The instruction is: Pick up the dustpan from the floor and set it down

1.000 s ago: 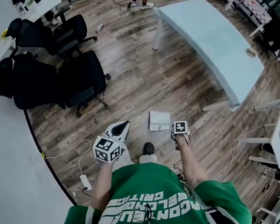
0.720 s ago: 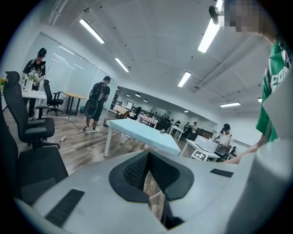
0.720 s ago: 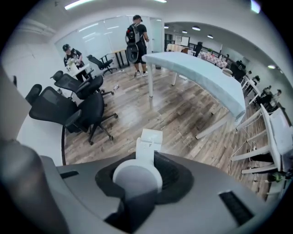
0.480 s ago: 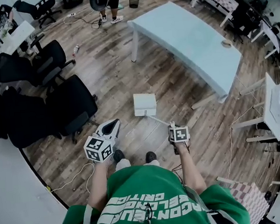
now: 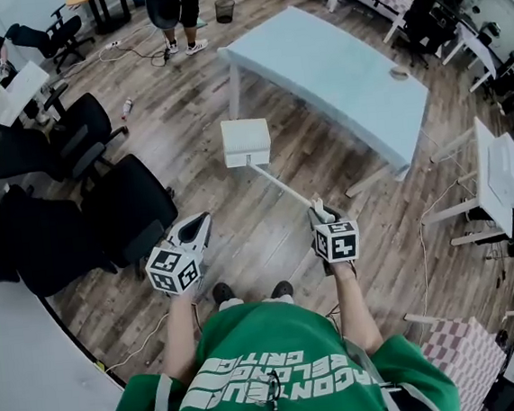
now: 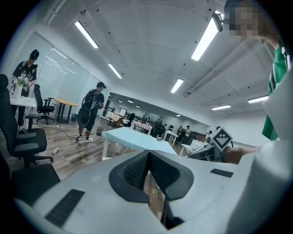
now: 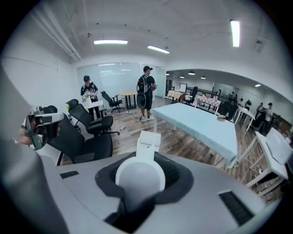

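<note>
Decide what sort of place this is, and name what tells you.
Probably an open-plan office or lab workspace: several black swivel chairs stand on the wood-look floor, a long pale-blue table fills the middle, and strip lights run along the ceiling.

Open-plan office

Black swivel chairs (image 5: 135,207) cluster beside a white desk (image 5: 15,92), a long pale-blue table (image 5: 335,75) stands on the wood-plank floor (image 5: 241,229), and strip lights (image 6: 206,39) line the ceiling.

text: white print on green shirt (image 5: 278,333) | upside down, unreadable
</note>
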`<state>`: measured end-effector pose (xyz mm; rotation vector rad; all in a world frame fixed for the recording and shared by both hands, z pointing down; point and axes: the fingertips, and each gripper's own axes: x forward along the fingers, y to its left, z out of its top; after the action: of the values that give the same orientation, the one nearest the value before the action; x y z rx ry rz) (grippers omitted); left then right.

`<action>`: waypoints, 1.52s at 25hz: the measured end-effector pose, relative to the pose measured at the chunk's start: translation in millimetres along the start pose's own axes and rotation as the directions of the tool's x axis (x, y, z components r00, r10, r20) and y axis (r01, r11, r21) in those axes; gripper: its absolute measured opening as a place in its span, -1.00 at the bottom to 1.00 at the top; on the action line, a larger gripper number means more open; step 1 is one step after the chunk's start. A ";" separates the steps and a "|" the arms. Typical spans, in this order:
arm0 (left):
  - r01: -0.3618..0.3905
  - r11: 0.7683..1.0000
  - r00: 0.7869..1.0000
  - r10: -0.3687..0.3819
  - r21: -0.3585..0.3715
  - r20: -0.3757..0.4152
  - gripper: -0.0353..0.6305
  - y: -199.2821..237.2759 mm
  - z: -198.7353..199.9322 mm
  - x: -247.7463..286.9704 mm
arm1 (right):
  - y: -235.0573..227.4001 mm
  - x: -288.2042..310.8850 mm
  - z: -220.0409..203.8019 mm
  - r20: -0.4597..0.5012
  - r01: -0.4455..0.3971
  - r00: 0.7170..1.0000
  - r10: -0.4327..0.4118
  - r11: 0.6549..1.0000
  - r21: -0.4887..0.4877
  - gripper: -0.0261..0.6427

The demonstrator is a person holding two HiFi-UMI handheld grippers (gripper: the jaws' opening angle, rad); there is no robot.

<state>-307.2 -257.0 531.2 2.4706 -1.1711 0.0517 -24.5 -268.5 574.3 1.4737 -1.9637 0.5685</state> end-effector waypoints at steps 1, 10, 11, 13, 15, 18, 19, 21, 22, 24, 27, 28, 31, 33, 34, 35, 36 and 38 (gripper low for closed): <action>0.003 1.000 1.000 -0.003 0.003 0.005 -0.92 0.3 2.7 1.3 | 0.9 -6.4 9.3 0.024 0.001 1.000 -0.001 1.000 -0.005 -0.59; 0.013 1.000 0.999 -0.014 0.028 0.034 -0.92 -7.1 25.1 9.4 | -1.7 -48.9 66.0 0.166 0.014 0.986 -0.007 0.999 -0.039 -0.59; 0.010 1.000 0.999 -0.011 0.029 0.035 -0.92 -8.2 26.6 10.6 | -3.3 -50.3 69.0 0.173 0.013 0.985 -0.006 0.999 -0.040 -0.59; 0.003 0.999 0.999 -0.004 0.035 0.033 -0.92 -10.0 27.6 13.5 | -6.4 -50.2 72.4 0.181 0.012 0.984 -0.004 0.999 -0.044 -0.59; 0.000 0.999 0.999 -0.001 0.043 0.036 -0.92 -12.5 29.7 16.5 | -9.2 -48.5 74.0 0.184 0.010 0.983 -0.002 0.999 -0.046 -0.59; 0.000 0.998 0.999 -0.003 0.055 0.042 -0.92 -16.7 35.1 20.6 | -12.9 -45.5 74.5 0.183 0.008 0.983 0.001 0.999 -0.046 -0.59; 0.001 0.998 0.999 -0.003 0.059 0.042 -0.92 -17.9 36.4 21.5 | -13.8 -44.6 73.9 0.181 0.007 0.984 0.002 0.999 -0.046 -0.59; 0.001 0.998 0.999 -0.003 0.066 0.040 -0.92 -20.2 37.8 22.5 | -15.5 -43.1 72.1 0.176 0.005 0.984 0.003 0.999 -0.044 -0.59; 0.001 0.998 0.999 -0.003 0.069 0.040 -0.92 -21.5 38.0 22.8 | -16.6 -42.6 71.0 0.173 0.004 0.985 0.004 0.999 -0.042 -0.59; 0.001 0.997 0.999 -0.004 0.074 0.038 -0.92 -25.0 37.5 23.2 | -19.3 -42.2 68.1 0.169 0.001 0.986 0.006 0.999 -0.038 -0.59; 0.002 0.997 0.999 -0.005 0.079 0.036 -0.92 -29.8 36.4 23.5 | -21.8 -41.5 64.1 0.162 -0.004 0.987 0.010 0.999 -0.037 -0.59; 0.003 0.997 0.999 -0.006 0.081 0.036 -0.92 -30.9 36.3 23.7 | -22.1 -41.0 63.1 0.160 -0.005 0.987 0.011 0.999 -0.037 -0.59; 0.004 0.996 0.999 -0.007 0.085 0.037 -0.92 -33.5 36.7 23.2 | -22.4 -39.3 60.3 0.155 -0.008 0.988 0.013 0.999 -0.035 -0.59; 0.006 0.996 0.999 -0.010 0.084 0.041 -0.92 -35.8 37.2 22.9 | -23.1 -39.2 58.7 0.152 -0.008 0.988 0.013 0.999 -0.034 -0.59; 0.009 0.997 0.999 -0.013 0.082 0.042 -0.92 -37.7 37.3 23.1 | -23.9 -39.4 57.8 0.151 -0.009 0.988 0.014 0.999 -0.034 -0.59; 0.012 0.997 0.999 -0.016 0.081 0.043 -0.92 -40.3 37.1 23.6 | -25.0 -39.9 56.8 0.150 -0.010 0.989 0.015 0.999 -0.034 -0.59; 0.016 0.996 0.999 -0.019 0.083 0.043 -0.92 -43.4 36.6 24.0 | -26.3 -40.4 55.6 0.149 -0.011 0.989 0.016 0.999 -0.034 -0.59; 0.020 0.996 0.999 -0.024 0.090 0.044 -0.92 -49.4 35.6 24.5 | -28.5 -41.2 53.3 0.147 -0.014 0.989 0.019 0.999 -0.034 -0.59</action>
<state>-259.1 -260.4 486.6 2.5755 -1.1838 0.0438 -0.7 -283.2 506.7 1.5183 -2.0900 0.4434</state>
